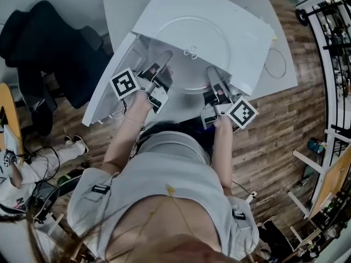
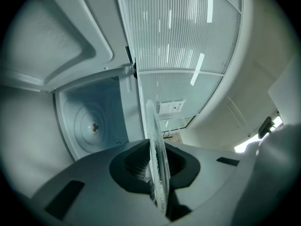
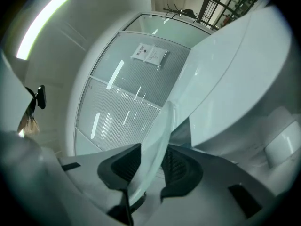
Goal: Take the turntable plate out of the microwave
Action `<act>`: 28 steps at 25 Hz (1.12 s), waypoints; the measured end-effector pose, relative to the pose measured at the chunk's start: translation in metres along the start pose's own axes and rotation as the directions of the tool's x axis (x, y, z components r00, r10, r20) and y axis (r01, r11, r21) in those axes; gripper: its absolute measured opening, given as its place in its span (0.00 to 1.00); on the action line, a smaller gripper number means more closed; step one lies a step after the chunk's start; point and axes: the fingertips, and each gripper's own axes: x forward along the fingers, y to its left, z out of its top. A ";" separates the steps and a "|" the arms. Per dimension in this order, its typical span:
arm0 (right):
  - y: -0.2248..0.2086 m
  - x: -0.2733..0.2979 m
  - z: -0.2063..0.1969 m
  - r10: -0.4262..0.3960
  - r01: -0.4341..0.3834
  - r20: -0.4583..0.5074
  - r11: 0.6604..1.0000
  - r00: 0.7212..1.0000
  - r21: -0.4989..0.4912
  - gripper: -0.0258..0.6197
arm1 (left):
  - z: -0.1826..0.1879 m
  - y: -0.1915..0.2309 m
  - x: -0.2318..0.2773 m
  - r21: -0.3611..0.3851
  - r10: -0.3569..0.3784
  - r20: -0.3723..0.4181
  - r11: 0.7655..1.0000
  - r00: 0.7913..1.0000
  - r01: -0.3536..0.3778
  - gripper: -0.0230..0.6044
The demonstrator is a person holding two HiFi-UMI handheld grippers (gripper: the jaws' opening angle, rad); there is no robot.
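Observation:
The clear glass turntable plate hangs flat in front of and over the white microwave, held between my two grippers. My left gripper is shut on the plate's left rim, and my right gripper is shut on its right rim. In the left gripper view the plate's edge runs straight up between the dark pads of the left gripper. The empty cavity with its hub lies behind at the left. In the right gripper view the rim sits slanted between the pads of the right gripper.
The microwave door hangs open at the left, close to my left arm. The microwave stands on a white table with a loose cable. A black chair stands left; another person's legs lower left; racks at the right.

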 end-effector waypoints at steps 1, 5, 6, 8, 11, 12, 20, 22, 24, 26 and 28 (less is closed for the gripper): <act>0.001 0.000 -0.002 0.008 -0.008 -0.006 1.000 1.000 -0.007 0.24 | 0.000 0.000 0.001 -0.006 0.001 0.002 1.000 1.000 -0.001 0.11; 0.013 -0.004 -0.025 0.076 -0.076 -0.063 0.997 0.995 0.003 0.36 | 0.000 0.001 0.004 -0.034 -0.005 0.011 0.999 1.000 0.006 0.11; 0.018 -0.004 -0.036 0.103 -0.101 -0.091 0.995 0.990 0.024 0.36 | 0.000 0.002 0.004 -0.038 -0.004 0.014 0.999 1.000 0.005 0.11; 0.027 -0.003 -0.057 0.148 -0.139 -0.141 0.988 0.979 0.074 0.32 | 0.001 0.002 0.005 -0.043 -0.001 0.016 0.999 1.000 0.002 0.11; 0.030 0.001 -0.068 0.150 -0.138 -0.147 0.986 0.978 0.090 0.19 | 0.001 0.002 0.006 -0.045 -0.006 0.023 0.999 1.000 0.007 0.11; 0.029 0.002 -0.067 0.148 -0.136 -0.137 0.986 0.979 0.095 0.16 | 0.002 0.000 0.006 -0.033 -0.013 0.025 0.999 1.000 0.013 0.11; 0.025 -0.001 -0.057 0.166 -0.150 -0.078 0.972 0.983 0.180 0.15 | -0.008 -0.020 -0.005 0.410 -0.016 -0.099 0.910 0.995 0.055 0.39; 0.025 -0.001 -0.057 0.167 -0.151 -0.077 0.972 0.983 0.181 0.15 | -0.010 -0.021 -0.014 0.498 0.003 -0.118 0.865 0.993 0.057 0.43; 0.025 -0.001 -0.057 0.169 -0.153 -0.080 0.972 0.982 0.179 0.15 | -0.011 -0.021 -0.027 0.557 0.014 -0.120 0.828 0.993 0.055 0.47; 0.025 -0.001 -0.057 0.173 -0.156 -0.082 0.971 0.982 0.179 0.15 | -0.013 -0.025 -0.040 0.584 0.001 -0.126 0.808 0.992 0.073 0.50; 0.026 -0.001 -0.057 0.173 -0.157 -0.086 0.973 0.981 0.168 0.15 | -0.018 -0.029 -0.051 0.600 -0.020 -0.146 0.793 0.989 0.105 0.52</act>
